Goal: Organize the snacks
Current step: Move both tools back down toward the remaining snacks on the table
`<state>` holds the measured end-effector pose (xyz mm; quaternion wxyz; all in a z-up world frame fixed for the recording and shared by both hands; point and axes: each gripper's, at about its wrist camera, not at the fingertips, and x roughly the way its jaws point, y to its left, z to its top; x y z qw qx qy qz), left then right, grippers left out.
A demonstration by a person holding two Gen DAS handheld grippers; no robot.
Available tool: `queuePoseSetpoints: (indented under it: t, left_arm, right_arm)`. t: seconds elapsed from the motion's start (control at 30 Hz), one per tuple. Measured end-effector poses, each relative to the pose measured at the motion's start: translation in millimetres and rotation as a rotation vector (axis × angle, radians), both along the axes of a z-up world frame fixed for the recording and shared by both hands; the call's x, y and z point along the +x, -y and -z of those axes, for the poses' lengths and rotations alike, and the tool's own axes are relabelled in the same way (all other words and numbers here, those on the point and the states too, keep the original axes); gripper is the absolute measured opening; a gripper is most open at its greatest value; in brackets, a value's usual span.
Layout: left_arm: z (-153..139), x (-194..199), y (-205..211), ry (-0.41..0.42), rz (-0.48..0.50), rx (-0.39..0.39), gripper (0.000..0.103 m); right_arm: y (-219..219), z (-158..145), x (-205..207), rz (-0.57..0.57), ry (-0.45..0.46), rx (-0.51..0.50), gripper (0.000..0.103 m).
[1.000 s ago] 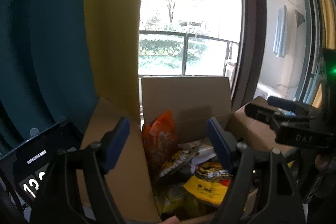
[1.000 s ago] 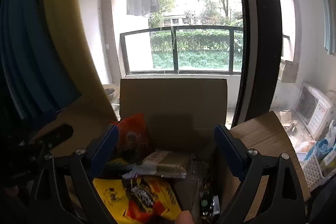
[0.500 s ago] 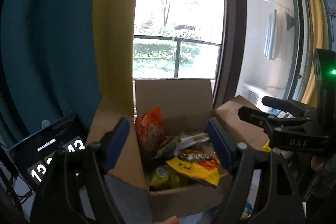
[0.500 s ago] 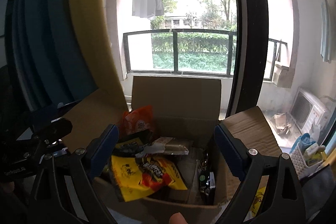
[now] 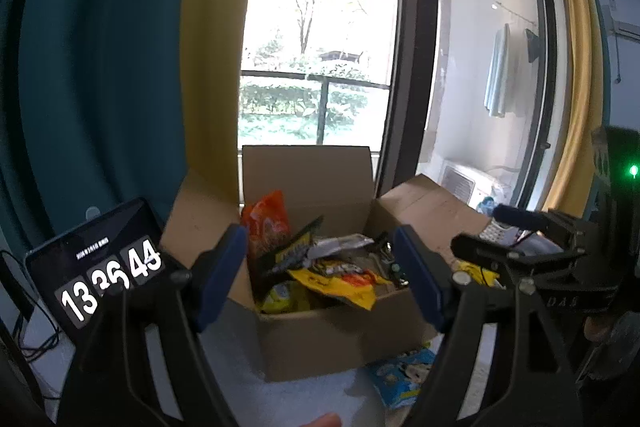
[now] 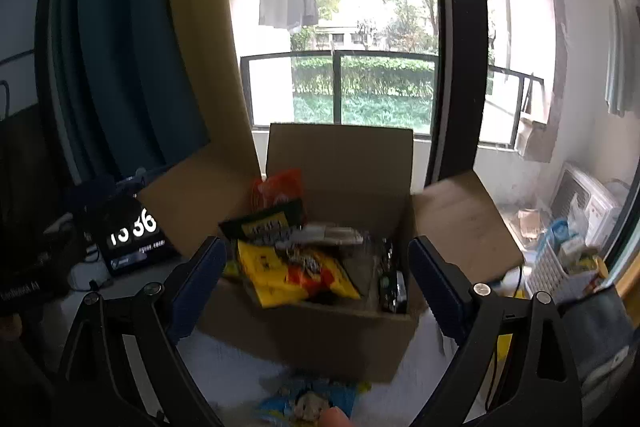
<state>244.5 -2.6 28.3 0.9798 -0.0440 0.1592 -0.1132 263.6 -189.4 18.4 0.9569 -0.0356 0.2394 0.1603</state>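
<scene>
Snacks sat heaped in an open cardboard box [image 5: 320, 339] at lower centre of the left wrist view, flaps splayed to keep the contents reachable. Left hand-held gripper [image 5: 320, 267] stood wide, empty, framing the box. Tablet clock [image 5: 100, 267] at lower left read 13:36:44. Blue snack packet [image 5: 404, 375] lay on the surface beside the box.

Right wrist view: right hand-held gripper [image 6: 316, 279] also wide, nothing held. Yellow bag [image 6: 296, 275] topped the pile at centre; orange bag [image 6: 276, 191] stood upright behind. Labels unreadable.
</scene>
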Motion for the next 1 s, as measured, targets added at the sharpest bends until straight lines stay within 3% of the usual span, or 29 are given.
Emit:
queuePoseSetpoints:
  t: [0.5, 0.73, 1.0]
  left_arm:
    - [36.7, -33.7, 7.9, -0.097, 0.007, -0.006, 0.078]
    - [74.6, -27.9, 11.0, -0.199, 0.0, -0.009, 0.078]
    - [131.2, -9.0, 17.2, -0.363, 0.023, -0.055, 0.078]
  right_arm:
    - [25.5, 45.7, -26.4, 0.026, -0.099, 0.025, 0.094]
    - [38.0, 103.4, -17.3, 0.016, -0.236, 0.059, 0.094]
    - [50.2, 158.0, 10.5, 0.026, -0.419, 0.189, 0.094]
